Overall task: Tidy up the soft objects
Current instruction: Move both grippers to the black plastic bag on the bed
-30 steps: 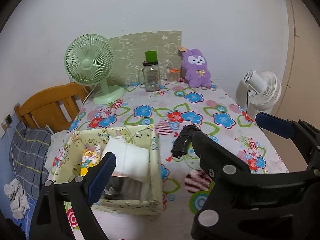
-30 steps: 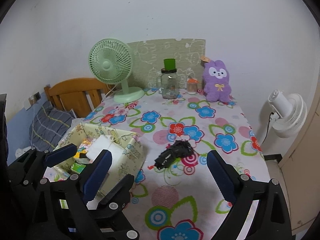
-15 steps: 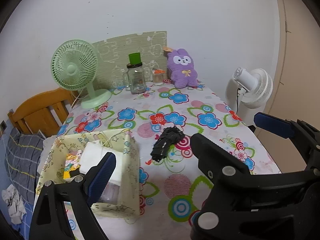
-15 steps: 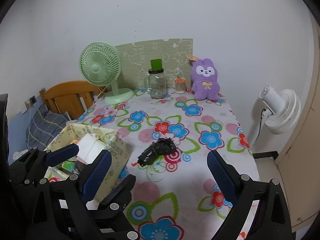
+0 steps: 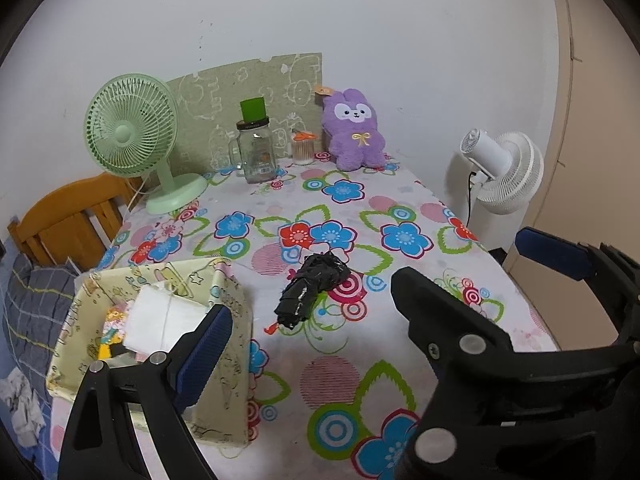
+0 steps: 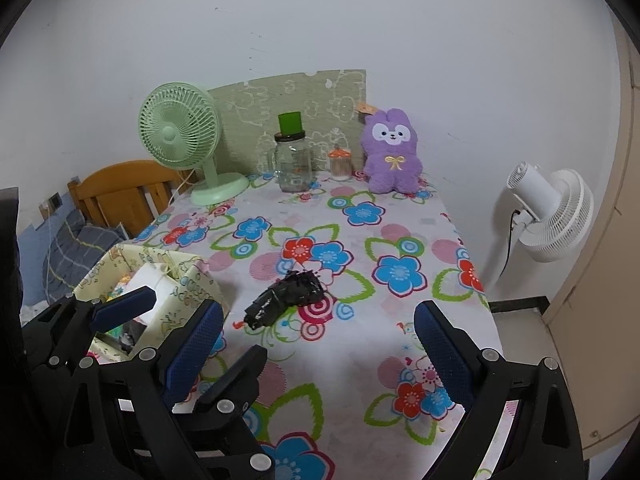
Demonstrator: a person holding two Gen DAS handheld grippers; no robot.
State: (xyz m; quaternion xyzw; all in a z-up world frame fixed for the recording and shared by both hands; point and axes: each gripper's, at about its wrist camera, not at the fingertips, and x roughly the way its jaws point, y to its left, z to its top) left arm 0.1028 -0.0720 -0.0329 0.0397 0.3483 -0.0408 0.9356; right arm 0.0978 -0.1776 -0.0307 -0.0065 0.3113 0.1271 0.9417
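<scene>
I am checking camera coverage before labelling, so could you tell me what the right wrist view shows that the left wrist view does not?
Only the right wrist view shows the wall socket at far left, and the left gripper from outside, open and empty over the fabric storage box.

Only the left wrist view shows the crumpled white cloth beside the bed.

Both show the black bundle lying free on the floral tablecloth, the purple plush rabbit and the green fan. The right gripper is open too.

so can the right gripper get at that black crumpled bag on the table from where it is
Probably yes. The right gripper is open and empty, and the black crumpled bag lies ahead of it in the open on the floral tablecloth. The fabric storage box sits off to the left, apart from the bag.
</scene>
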